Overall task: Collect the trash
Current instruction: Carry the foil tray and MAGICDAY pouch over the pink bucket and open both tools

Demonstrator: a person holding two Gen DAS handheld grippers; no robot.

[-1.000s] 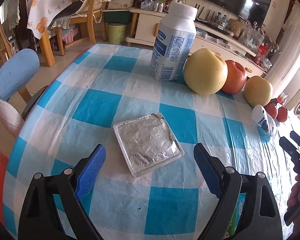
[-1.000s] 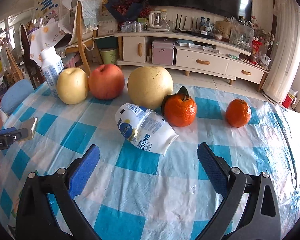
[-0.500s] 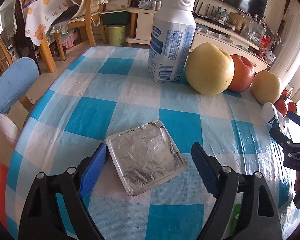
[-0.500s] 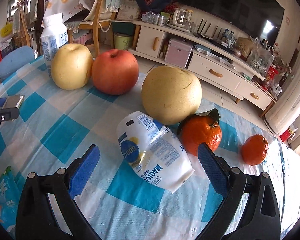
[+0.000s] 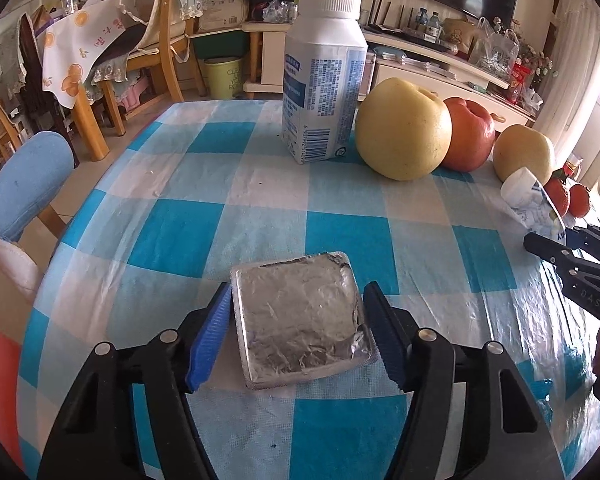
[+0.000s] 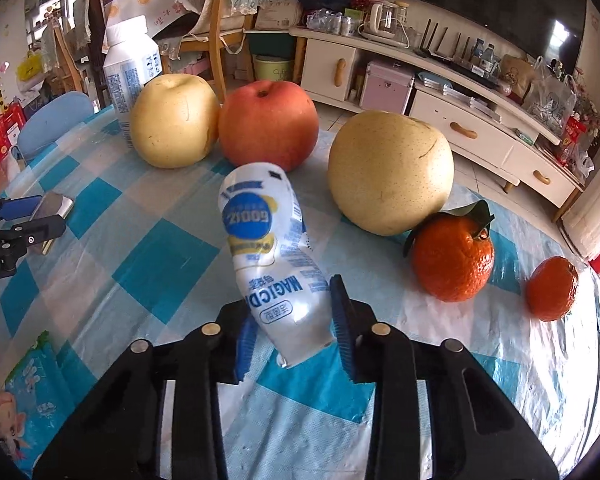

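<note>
A square foil packet (image 5: 300,320) lies flat on the blue-checked tablecloth (image 5: 260,184). My left gripper (image 5: 298,288) has the packet between its jaws, which are closing, and both blue pads touch its side edges. In the right wrist view a crumpled white drink pouch (image 6: 260,220) with blue print stands tilted up off the cloth. My right gripper (image 6: 294,300) is shut on the pouch's lower end. The pouch (image 5: 528,196) and the right gripper's black fingers (image 5: 556,252) also show at the right edge of the left wrist view. The left gripper's fingers (image 6: 24,216) and the foil packet (image 6: 54,204) appear at far left in the right wrist view.
An upright white bottle (image 5: 324,80), two yellow pears (image 5: 404,132) (image 6: 388,176) and a red apple (image 6: 268,124) stand in a row across the table. Two tangerines (image 6: 452,260) (image 6: 552,288) lie to the right. A colourful wrapper (image 6: 28,380) lies near the front left. A blue chair (image 5: 24,184) is beside the table.
The left jaws have drawn in onto the foil packet, which turned square to them. The right gripper moved forward over the pouch and shut on it, tipping the pouch upright.
</note>
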